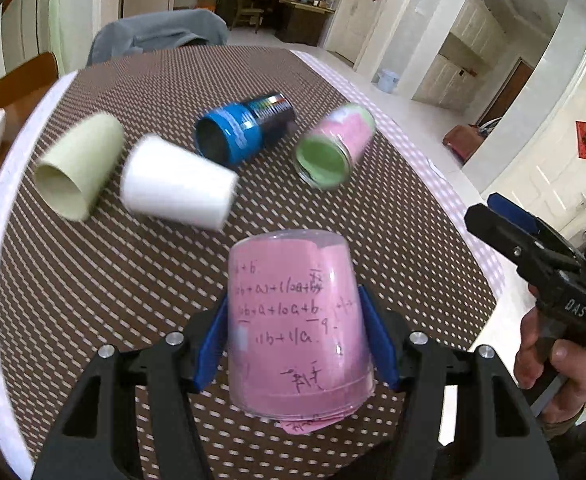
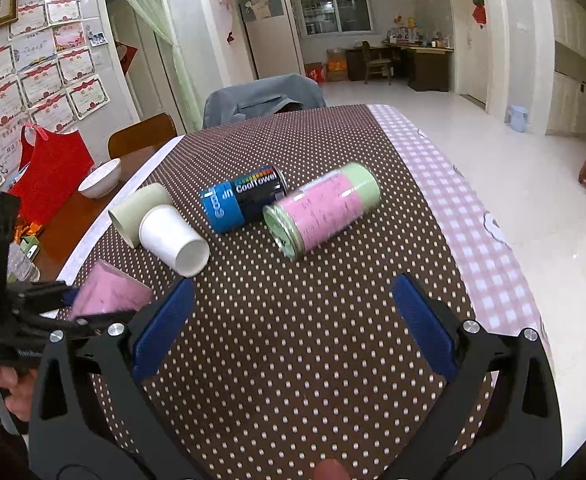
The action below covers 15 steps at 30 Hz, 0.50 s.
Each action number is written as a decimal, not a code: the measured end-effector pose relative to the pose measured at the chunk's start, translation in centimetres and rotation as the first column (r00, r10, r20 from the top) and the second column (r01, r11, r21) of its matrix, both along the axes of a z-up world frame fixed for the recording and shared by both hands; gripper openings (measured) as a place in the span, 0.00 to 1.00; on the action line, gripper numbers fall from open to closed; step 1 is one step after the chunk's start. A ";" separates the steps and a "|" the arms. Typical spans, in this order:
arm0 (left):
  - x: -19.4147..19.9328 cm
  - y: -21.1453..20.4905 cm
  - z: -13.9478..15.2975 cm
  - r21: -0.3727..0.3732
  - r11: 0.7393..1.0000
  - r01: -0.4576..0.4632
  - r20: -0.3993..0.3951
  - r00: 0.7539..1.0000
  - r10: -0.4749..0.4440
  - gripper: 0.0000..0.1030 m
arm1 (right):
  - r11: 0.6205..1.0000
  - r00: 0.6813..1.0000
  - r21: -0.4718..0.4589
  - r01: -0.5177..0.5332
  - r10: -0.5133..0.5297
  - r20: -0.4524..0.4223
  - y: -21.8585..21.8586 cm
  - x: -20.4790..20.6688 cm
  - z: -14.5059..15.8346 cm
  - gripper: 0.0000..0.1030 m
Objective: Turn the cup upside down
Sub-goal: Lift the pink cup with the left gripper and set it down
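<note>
My left gripper (image 1: 295,340) is shut on a clear cup lined with pink paper (image 1: 297,320) and holds it upside down, mouth toward the brown dotted tablecloth (image 1: 93,280). The same pink cup (image 2: 109,294) shows at the left edge of the right wrist view. My right gripper (image 2: 293,320) is open and empty above the cloth; it also shows at the right of the left wrist view (image 1: 493,216). A white cup (image 1: 177,184), a pale green cup (image 1: 79,164), a blue and black can (image 1: 241,128) and a pink and green cup (image 1: 333,144) lie on their sides.
A white bowl (image 2: 101,178) and a red bag (image 2: 51,168) sit on the wooden table at the left. A chair with a grey cover (image 2: 261,96) stands at the far edge. The table's right edge has a pink checked cloth (image 2: 473,216).
</note>
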<state>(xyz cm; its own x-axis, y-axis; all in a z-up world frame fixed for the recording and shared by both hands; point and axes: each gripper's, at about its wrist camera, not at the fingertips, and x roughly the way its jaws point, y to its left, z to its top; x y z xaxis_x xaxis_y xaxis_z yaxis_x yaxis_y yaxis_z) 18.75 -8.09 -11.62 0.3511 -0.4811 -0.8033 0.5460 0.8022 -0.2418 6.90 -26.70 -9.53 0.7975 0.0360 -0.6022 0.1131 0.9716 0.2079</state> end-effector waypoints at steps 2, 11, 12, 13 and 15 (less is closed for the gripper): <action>-0.5 -0.5 -0.9 -0.007 1.000 -0.002 -0.009 1.000 0.002 0.59 | 1.000 1.000 0.005 -0.001 0.001 0.004 0.1 -0.8 -0.5 0.94; 1.1 -2.5 -4.2 0.034 0.996 -0.078 -0.023 0.997 0.078 0.61 | 0.999 1.000 0.032 -0.012 0.011 0.018 0.4 -2.2 -1.6 0.94; 1.3 -2.5 -4.4 0.034 0.995 -0.089 -0.023 0.996 0.090 0.61 | 0.999 1.000 0.033 -0.014 0.013 0.018 0.4 -2.3 -1.7 0.94; 1.5 -2.6 -4.5 0.052 0.993 -0.104 -0.021 0.994 0.105 0.65 | 0.999 1.000 0.032 -0.014 0.014 0.018 0.4 -2.3 -1.8 0.94; 1.4 -2.8 -4.1 0.086 0.989 -0.123 0.014 0.992 0.122 0.74 | 0.999 1.000 0.037 -0.016 0.015 0.016 0.4 -2.4 -2.0 0.94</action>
